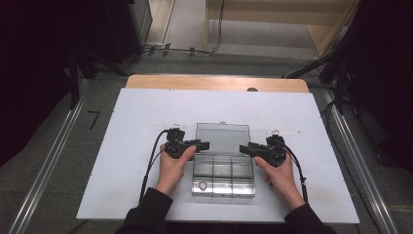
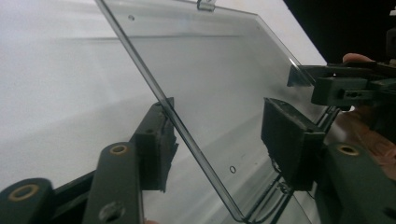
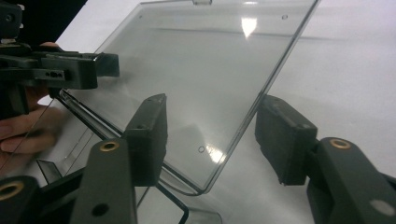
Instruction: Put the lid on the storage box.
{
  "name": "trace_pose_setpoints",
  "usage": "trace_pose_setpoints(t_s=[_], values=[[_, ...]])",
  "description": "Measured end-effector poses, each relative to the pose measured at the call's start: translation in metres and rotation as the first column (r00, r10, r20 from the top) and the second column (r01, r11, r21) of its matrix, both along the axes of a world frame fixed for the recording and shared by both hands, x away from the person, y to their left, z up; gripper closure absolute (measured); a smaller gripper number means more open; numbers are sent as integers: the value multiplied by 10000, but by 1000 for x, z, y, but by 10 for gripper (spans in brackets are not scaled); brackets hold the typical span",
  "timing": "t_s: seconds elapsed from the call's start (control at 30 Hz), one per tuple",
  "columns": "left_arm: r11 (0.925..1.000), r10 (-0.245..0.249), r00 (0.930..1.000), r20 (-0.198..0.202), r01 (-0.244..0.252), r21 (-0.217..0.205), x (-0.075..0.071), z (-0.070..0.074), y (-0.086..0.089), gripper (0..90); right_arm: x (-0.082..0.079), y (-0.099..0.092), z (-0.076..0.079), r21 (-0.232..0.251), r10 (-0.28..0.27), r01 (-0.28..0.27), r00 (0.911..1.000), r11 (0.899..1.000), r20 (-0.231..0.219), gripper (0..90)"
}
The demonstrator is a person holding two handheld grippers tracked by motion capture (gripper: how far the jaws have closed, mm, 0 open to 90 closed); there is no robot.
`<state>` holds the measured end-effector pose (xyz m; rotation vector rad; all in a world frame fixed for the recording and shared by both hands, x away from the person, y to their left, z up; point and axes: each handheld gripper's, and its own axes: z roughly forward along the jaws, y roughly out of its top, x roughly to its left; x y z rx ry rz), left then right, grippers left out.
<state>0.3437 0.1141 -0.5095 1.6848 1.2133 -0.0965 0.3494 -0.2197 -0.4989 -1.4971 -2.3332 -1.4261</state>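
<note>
Clear plastic organiser box (image 1: 223, 175) sits on the white desk (image 1: 122, 146) directly before the person, its hinged lid (image 1: 222, 138) raised and leaning back from the divided tray. Left tool (image 1: 196, 145) comes in at the lid's left edge and right tool (image 1: 249, 148) at its right edge, each held level and pointing inward. In the left gripper view the lid's (image 2: 205, 84) edge runs between the two black pads, close against the near pad while the far one stands off it; in the right gripper view the lid's (image 3: 205, 70) edge likewise passes through the gap with a pad on either side and daylight on both. So both tools are part-way apart, straddling the lid without clamping it. The main risk, as I judge it, is uneven closing: if one side bites before the other, the thin panel could twist at its hinge or skid out of the pads, since smooth plastic offers little grip. A pull by one hand alone might also drag the light tray across the desk or tip it, and the small round item in a front compartment (image 1: 202, 185) could jump out. Squeezing too near the corner could let the lid snap down.
</note>
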Motion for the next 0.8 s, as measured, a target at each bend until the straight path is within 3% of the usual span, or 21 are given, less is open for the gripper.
trace_pose_setpoints(t_s=[0.23, 0.4, 0.6, 0.8], values=[[9999, -29, 9986, 525, 36, -146, -5, 7, 5, 576, -3, -3, 5, 69, 235, -238, 9990, 9997, 375, 546], [9996, -174, 9953, 956, 195, -210, -9, 13, 9, 662, -6, -8, 9, 334, 319, -346, 9965, 9988, 768, 650], [9987, -426, 9897, 1363, 458, -204, -14, 18, 13, 728, -9, -12, 13, 480, 512, -568, 9924, 9972, 1115, 708], [9980, -619, 9826, 1750, 632, -19, -18, 20, 13, 742, -14, -11, 16, 104, 695, -724, 9818, 9973, 1767, 717]])
